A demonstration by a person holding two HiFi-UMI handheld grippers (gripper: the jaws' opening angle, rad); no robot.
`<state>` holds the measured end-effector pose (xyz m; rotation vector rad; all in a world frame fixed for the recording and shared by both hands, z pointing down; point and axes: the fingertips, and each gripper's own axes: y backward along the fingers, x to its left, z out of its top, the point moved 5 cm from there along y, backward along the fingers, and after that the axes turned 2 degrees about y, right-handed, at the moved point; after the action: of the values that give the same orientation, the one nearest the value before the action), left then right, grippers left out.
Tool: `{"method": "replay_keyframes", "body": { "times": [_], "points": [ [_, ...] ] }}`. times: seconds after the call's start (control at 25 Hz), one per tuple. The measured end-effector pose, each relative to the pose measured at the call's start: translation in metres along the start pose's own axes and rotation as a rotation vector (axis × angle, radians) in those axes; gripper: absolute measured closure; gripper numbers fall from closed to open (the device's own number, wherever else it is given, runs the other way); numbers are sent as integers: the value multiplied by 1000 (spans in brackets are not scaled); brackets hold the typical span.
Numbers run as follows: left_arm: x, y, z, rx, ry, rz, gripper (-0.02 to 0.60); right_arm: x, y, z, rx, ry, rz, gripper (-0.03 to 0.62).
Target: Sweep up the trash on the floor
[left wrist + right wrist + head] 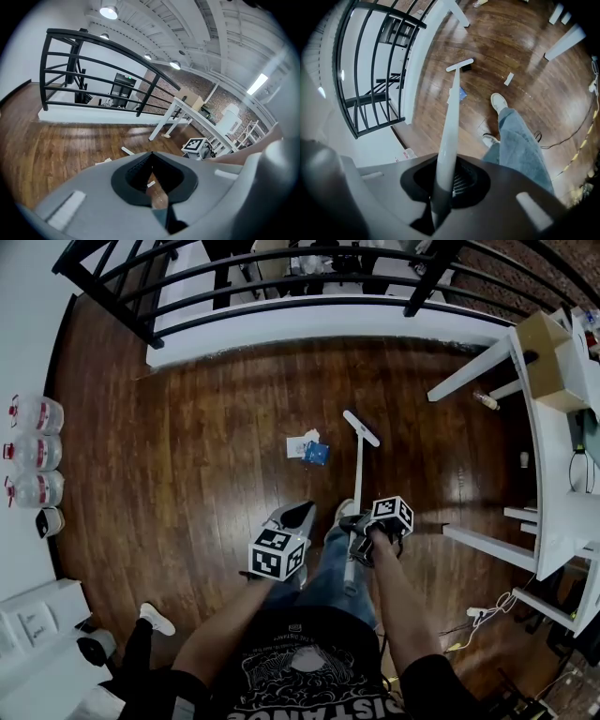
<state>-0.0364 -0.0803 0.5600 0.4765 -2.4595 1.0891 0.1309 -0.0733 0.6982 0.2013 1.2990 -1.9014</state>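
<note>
One broom (357, 474) clamped in right hand-held gripper (364, 538), trash (309, 448) ahead

Open floor (206, 456) surrounds the trash (309, 448); the broom (358, 474) stands beside it, table legs (469, 371) crowd the right edge, a railing (431, 277) closes the far edge.

We stand on a dark, glossy wooden floor (206, 465). A black railing (281, 282) on a white ledge (309, 322) bounds its far side. A white wall (23, 343) lined with bottles (36, 451) runs along the left. At right stands a white table (548, 456) carrying a cardboard box (542, 338). Round ceiling lamps (108, 11) shine overhead.
</note>
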Motion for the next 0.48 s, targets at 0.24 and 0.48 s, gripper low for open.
{"method": "replay_keyframes", "body": {
  "times": [0.24,0.48],
  "points": [
    [20,33,-19,-14,9,-2,577,14,-33,-48,7,-34,57,563],
    [32,60,-30,-39,21,6,577,26,-54,-87,30,-45,88,562]
  ]
}}
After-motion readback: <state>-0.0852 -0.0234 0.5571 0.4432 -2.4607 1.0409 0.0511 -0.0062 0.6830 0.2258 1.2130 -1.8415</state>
